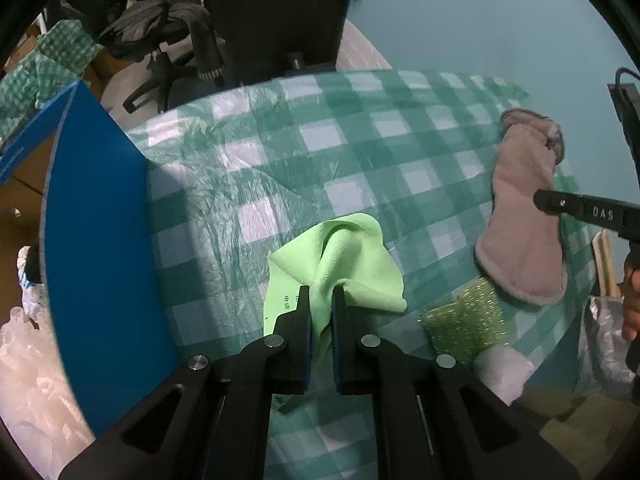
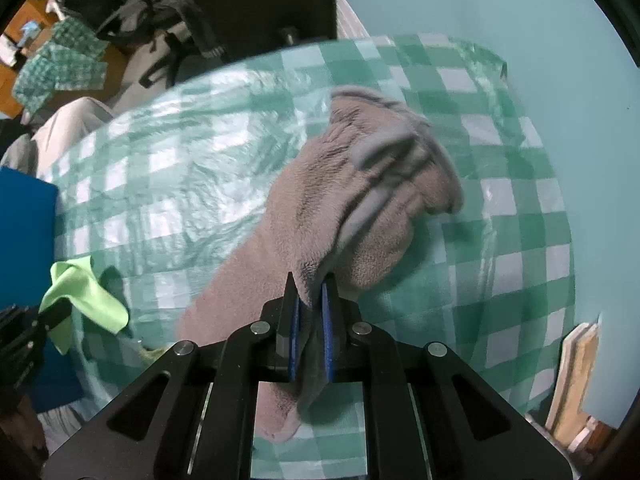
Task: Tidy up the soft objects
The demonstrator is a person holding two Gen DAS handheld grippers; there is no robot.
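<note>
Table (image 1: 360,128) under both claws wears a crinkled green-and-white check plastic cover. Teal wall behind it, on the right in both views. Blue box (image 1: 100,260) stands left of the left claw, touching the table edge. Beyond the table: black office chair (image 1: 160,36), dark bags, another check cloth on a desk at far left. Wooden frame (image 2: 576,376) leans low on the wall, right of the right claw.

Left claw (image 1: 321,292): clenched on the green cloth (image 1: 348,264). A fold of it is pinched between the blue pads; the rest bunches up ahead of the tips and hangs down behind them, over the table.

Right claw (image 2: 309,284): clenched on the grey towel (image 2: 340,200). One gathered edge sits between the pads; the plush bulk drapes forward and right of the tips, a lower end trails back under the claw body. In the left view the towel hangs well right of the left claw, with the right claw's finger in front of it.

Glittery green scrubber (image 1: 464,324) lies on the table just right of the left claw, below the towel. White fluffy item (image 1: 504,368) touches it on the near side; can't tell what it is.

A hand (image 1: 632,300) shows at the right edge of the left view.
</note>
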